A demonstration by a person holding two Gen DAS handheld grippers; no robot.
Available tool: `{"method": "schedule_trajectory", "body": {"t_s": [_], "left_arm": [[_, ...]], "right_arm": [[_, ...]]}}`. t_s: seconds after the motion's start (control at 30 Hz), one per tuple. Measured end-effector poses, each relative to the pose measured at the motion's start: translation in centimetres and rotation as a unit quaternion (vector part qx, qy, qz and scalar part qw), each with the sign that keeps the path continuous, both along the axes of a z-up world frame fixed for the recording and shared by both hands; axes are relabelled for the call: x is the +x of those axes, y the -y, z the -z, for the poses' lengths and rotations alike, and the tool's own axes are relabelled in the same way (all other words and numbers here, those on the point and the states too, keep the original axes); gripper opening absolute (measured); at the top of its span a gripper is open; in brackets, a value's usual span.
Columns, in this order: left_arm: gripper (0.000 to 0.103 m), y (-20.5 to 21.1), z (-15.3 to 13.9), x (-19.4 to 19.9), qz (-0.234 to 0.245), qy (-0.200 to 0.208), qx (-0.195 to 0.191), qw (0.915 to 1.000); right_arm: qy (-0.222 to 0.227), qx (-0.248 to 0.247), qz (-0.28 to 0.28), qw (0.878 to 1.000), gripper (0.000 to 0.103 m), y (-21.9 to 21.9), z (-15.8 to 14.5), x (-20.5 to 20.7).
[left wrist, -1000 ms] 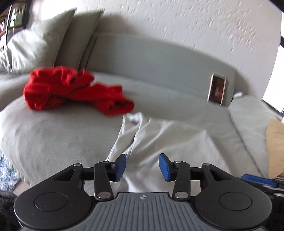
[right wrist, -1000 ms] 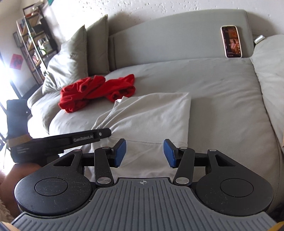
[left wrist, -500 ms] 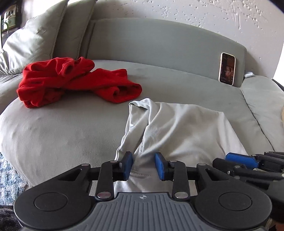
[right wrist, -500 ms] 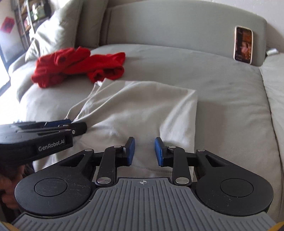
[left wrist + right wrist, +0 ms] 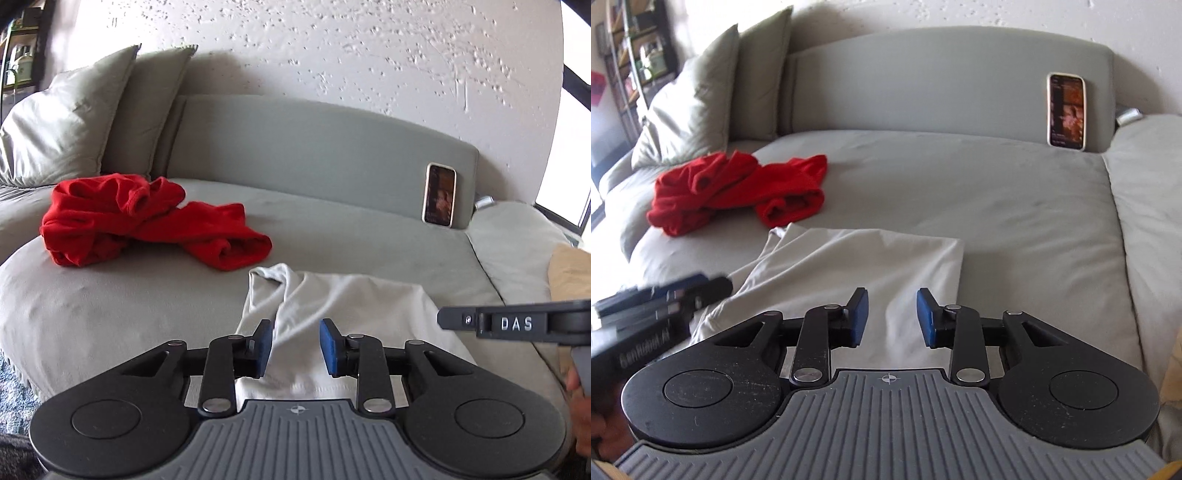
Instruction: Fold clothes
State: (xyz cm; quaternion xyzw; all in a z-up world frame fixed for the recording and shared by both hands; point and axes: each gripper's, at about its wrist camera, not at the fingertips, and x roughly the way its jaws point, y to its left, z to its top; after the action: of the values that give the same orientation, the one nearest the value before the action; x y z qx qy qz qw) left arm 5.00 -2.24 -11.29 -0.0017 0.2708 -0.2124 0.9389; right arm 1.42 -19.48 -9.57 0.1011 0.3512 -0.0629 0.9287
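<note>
A pale grey garment (image 5: pixel 343 314) lies partly folded on the grey sofa seat (image 5: pixel 351 229), its left side rumpled; it also shows in the right wrist view (image 5: pixel 857 266). A crumpled red garment (image 5: pixel 147 218) lies behind it to the left, also in the right wrist view (image 5: pixel 738 188). My left gripper (image 5: pixel 296 346) is open and empty above the pale garment's near edge. My right gripper (image 5: pixel 891 318) is open and empty above the same garment's near right part. Each gripper's body shows at the edge of the other's view.
A phone (image 5: pixel 439 194) leans upright against the sofa back (image 5: pixel 314 147); it also shows in the right wrist view (image 5: pixel 1066 110). Two grey cushions (image 5: pixel 85 118) stand at the far left. A tan cloth (image 5: pixel 570 273) lies at the right edge. A bookshelf (image 5: pixel 631 70) stands far left.
Both grippers opened wider than half a second ago and pulled back and up from the pale garment's near edge. The garments have not moved.
</note>
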Motion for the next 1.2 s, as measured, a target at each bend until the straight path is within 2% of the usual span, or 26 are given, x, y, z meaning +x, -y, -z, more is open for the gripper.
{"method": "schedule_trajectory", "body": {"t_s": [0.13, 0.23, 0.3, 0.4, 0.53, 0.6, 0.67, 0.83, 0.9, 0.97, 1.03, 1.13, 1.2], "left_arm": [[0.028, -0.4, -0.7, 1.6, -0.001, -0.007, -0.031, 0.9995], [0.027, 0.5, -1.3, 3.6, 0.013, -0.005, -0.038, 0.9992], [0.027, 2.0, -1.4, 5.3, 0.032, -0.003, -0.026, 0.9992], [0.027, 4.0, -0.4, 8.2, 0.041, -0.036, -0.017, 0.9984], [0.028, 5.2, 1.9, 11.2, 0.01, -0.078, 0.015, 0.9968], [0.032, 5.5, 3.3, 12.4, -0.023, -0.096, 0.058, 0.9934], [0.034, 5.3, 3.8, 13.0, -0.033, -0.101, 0.058, 0.9927], [0.033, 4.7, 3.3, 12.4, -0.041, -0.077, 0.046, 0.9951], [0.032, 4.1, 2.3, 11.3, -0.048, -0.05, 0.035, 0.997], [0.032, 3.1, 1.0, 9.5, -0.045, -0.015, 0.023, 0.9986], [0.032, 2.0, -0.2, 7.4, -0.036, 0.008, -0.002, 0.9993], [0.032, 0.6, -1.0, 4.5, -0.024, 0.019, -0.037, 0.9989], [0.032, 0.5, -0.9, 2.5, -0.01, 0.022, -0.037, 0.999]], "right_arm": [[0.001, -0.001, 0.016, 1.0, 0.036, 1.3, 0.1, -0.1], [0.004, 0.006, 0.02, 1.0, 0.036, 2.0, -0.1, 0.9], [0.013, -0.002, 0.014, 1.0, 0.036, 1.8, -0.4, 2.1], [0.01, -0.02, 0.001, 1.0, 0.036, 1.1, -0.1, 4.9], [0.004, -0.037, 0.008, 0.999, 0.036, 0.8, 1.4, 8.1], [-0.021, -0.05, 0.005, 0.998, 0.039, 0.8, 3.1, 9.4], [-0.066, -0.067, -0.004, 0.996, 0.038, 0.9, 5.1, 10.3], [-0.058, -0.107, -0.011, 0.992, 0.038, 0.9, 4.7, 6.9], [-0.057, -0.082, 0.007, 0.995, 0.038, 1.9, 3.6, 4.7], [-0.034, -0.04, 0.023, 0.998, 0.042, 3.2, 2.2, 2.0], [-0.014, -0.019, 0.032, 0.999, 0.046, 3.9, 1.1, -0.9], [-0.002, -0.006, 0.032, 0.999, 0.048, 3.9, 0.4, -4.0], [0.004, 0.012, 0.029, 1.0, 0.048, 3.4, 0.4, -5.4]]}}
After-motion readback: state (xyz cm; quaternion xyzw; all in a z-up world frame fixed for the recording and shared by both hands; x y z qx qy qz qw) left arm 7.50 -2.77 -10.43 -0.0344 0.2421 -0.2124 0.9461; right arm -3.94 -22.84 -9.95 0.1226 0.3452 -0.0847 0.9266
